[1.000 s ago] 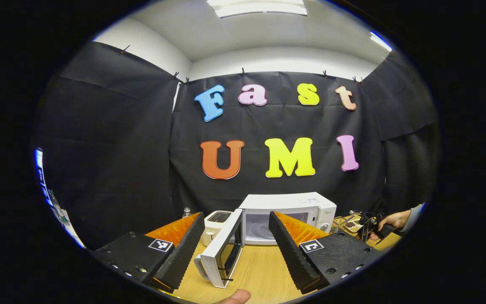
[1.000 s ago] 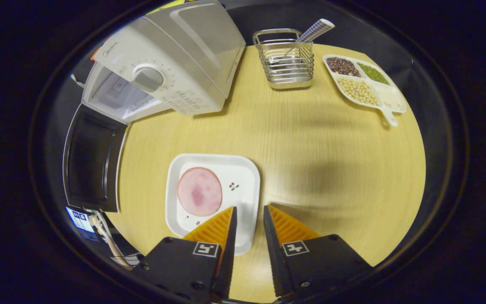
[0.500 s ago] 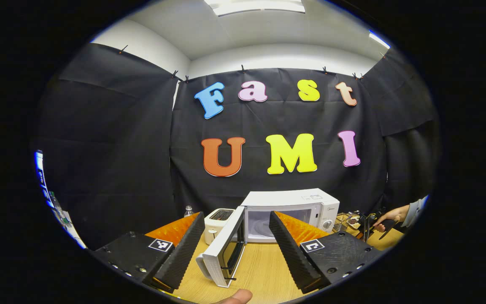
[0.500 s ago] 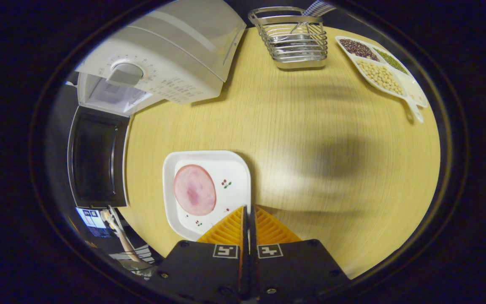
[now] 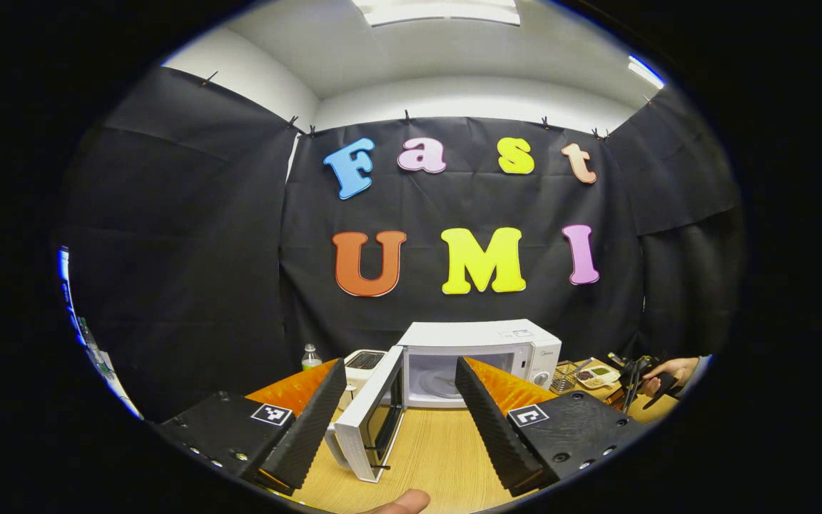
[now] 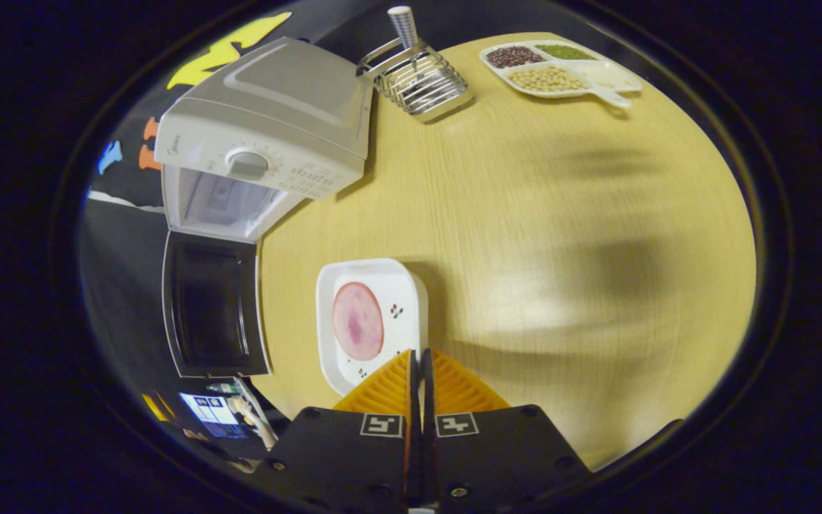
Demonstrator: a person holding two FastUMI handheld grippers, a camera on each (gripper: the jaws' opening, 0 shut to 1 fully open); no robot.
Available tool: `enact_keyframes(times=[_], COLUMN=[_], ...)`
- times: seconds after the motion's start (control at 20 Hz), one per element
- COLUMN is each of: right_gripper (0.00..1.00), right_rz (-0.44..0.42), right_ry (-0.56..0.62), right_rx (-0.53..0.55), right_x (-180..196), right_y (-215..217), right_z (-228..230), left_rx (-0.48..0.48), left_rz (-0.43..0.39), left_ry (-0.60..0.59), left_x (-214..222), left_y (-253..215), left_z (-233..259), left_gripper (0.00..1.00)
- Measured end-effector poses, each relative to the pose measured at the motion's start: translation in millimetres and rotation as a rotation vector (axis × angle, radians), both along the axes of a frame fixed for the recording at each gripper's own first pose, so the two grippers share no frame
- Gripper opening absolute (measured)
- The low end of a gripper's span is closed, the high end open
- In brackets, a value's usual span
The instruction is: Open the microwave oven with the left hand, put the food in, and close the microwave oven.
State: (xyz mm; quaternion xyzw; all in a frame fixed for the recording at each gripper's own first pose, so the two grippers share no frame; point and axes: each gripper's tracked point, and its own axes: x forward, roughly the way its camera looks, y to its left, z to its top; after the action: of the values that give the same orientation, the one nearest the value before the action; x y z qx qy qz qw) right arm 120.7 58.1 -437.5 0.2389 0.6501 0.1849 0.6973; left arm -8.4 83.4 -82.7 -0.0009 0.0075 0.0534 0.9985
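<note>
**Plate gripped at its near edge, microwave door standing open**

In the right gripper view, the right gripper (image 6: 419, 357) has its orange fingers drawn together until only a thin slit shows between them, closed over the near right rim of the white square plate (image 6: 411, 296). The pinched bit of rim is covered by the fingers, so how much of it they hold is hard to make out. The plate sits over the wooden table (image 6: 561, 214), just right of the open microwave door (image 6: 215, 314); whether it rests on the wood or is raised off it cannot be told. On it lies one round pink slice of ham (image 6: 357, 321), flat, looking stretched near-to-far by the lens. Small red-and-green sprigs are printed on the plate.

The microwave (image 6: 268, 143) stands at the far left with its cavity exposed, its dark-windowed door swung out toward the near side. Farther off are a wire rack (image 6: 422, 78) and a divided tray of beans (image 6: 554, 64).

In the left gripper view, the left gripper (image 5: 400, 378) is spread wide and holds nothing; the door (image 5: 368, 421) and microwave (image 5: 482, 350) show between its fingers. A fingertip (image 5: 404, 503) is cut off at the near edge, and a hand (image 5: 664, 371) shows at far right.
</note>
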Motion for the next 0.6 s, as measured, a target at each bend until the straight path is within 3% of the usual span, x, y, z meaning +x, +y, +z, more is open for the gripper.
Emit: enact_keyframes(times=[0.35, 0.6], right_gripper=[0.04, 0.04], right_rz=[-0.148, -0.274], right_ry=[-0.022, -0.014], right_rx=[0.034, 0.093], right_x=[-18, -31], right_y=[29, 89], right_z=[16, 33], left_rx=[-0.01, -0.027], left_rz=[-0.037, -0.025], left_ry=[0.001, 0.01], left_x=[-8, -16], left_y=[1, 20], left_z=[-8, -17], left_gripper=[0.94, 0.94])
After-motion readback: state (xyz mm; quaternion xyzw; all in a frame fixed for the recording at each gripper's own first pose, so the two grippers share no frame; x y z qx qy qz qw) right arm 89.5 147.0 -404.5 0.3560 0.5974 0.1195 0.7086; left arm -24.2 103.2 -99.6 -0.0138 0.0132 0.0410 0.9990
